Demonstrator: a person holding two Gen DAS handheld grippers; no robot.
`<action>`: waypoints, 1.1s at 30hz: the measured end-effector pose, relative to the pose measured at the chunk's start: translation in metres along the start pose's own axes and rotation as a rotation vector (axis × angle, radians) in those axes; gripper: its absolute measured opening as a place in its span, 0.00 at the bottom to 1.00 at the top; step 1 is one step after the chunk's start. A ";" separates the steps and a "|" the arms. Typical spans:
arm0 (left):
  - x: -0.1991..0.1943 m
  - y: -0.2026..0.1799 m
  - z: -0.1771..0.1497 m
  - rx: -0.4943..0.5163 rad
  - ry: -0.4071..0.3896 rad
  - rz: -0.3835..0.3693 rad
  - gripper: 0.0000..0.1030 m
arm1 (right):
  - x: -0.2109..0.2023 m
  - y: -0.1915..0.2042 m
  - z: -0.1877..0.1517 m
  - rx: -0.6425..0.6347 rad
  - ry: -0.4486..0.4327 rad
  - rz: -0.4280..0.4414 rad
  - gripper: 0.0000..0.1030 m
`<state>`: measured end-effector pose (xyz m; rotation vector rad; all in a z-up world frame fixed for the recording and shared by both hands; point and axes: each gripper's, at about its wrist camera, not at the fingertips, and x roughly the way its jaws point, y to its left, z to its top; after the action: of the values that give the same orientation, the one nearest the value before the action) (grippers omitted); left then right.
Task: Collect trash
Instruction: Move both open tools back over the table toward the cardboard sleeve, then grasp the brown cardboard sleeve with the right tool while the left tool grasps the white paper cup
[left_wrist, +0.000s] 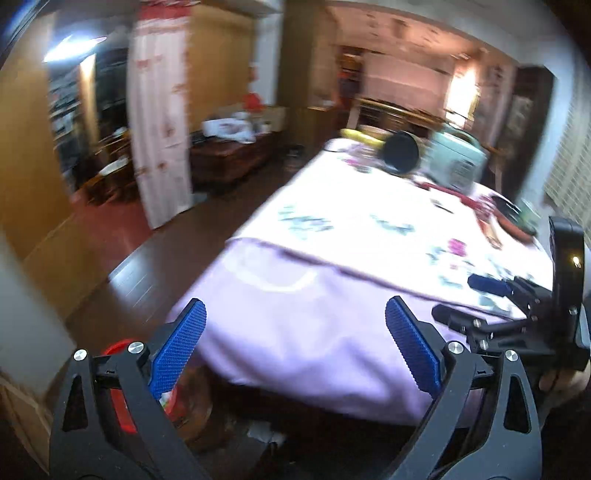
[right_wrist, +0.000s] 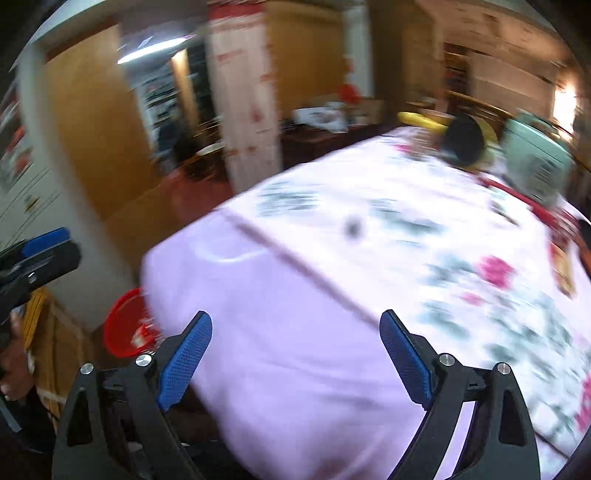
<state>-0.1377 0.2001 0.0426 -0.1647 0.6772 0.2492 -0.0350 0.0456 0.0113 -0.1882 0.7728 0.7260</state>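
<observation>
The left wrist view shows my left gripper (left_wrist: 295, 303) open over the hanging edge of a pink flowered tablecloth (left_wrist: 332, 229), with nothing between its blue pads. A red bin (left_wrist: 117, 351) stands on the floor below its left finger. My right gripper (left_wrist: 460, 298) shows at the right, over the table's near edge. In the right wrist view my right gripper (right_wrist: 295, 316) is open and holds nothing above the tablecloth (right_wrist: 332, 280). The red bin (right_wrist: 125, 328) sits by the table corner with something pale inside. A small dark blurred speck (right_wrist: 352, 227) lies on the cloth. My left gripper (right_wrist: 55, 248) shows at the left edge.
At the table's far end stand a black round object (left_wrist: 400, 151), a pale green appliance (left_wrist: 456, 158) and a yellow item (left_wrist: 364, 136). Red and dark things (left_wrist: 506, 218) lie along the right side. A dark wooden floor (left_wrist: 147, 258), a white pillar (left_wrist: 160, 122) and a low cabinet (left_wrist: 229, 155) lie to the left.
</observation>
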 end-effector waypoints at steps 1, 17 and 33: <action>0.008 -0.018 0.006 0.026 0.013 -0.026 0.92 | -0.007 -0.020 -0.003 0.028 -0.010 -0.025 0.88; 0.085 -0.260 0.119 0.303 0.079 -0.430 0.93 | -0.100 -0.235 -0.019 0.344 -0.135 -0.362 0.89; 0.250 -0.332 0.197 0.284 0.166 -0.319 0.93 | -0.011 -0.384 0.042 0.495 -0.051 -0.488 0.94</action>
<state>0.2605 -0.0288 0.0576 -0.0193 0.8314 -0.1686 0.2370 -0.2293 0.0104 0.0913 0.7945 0.0672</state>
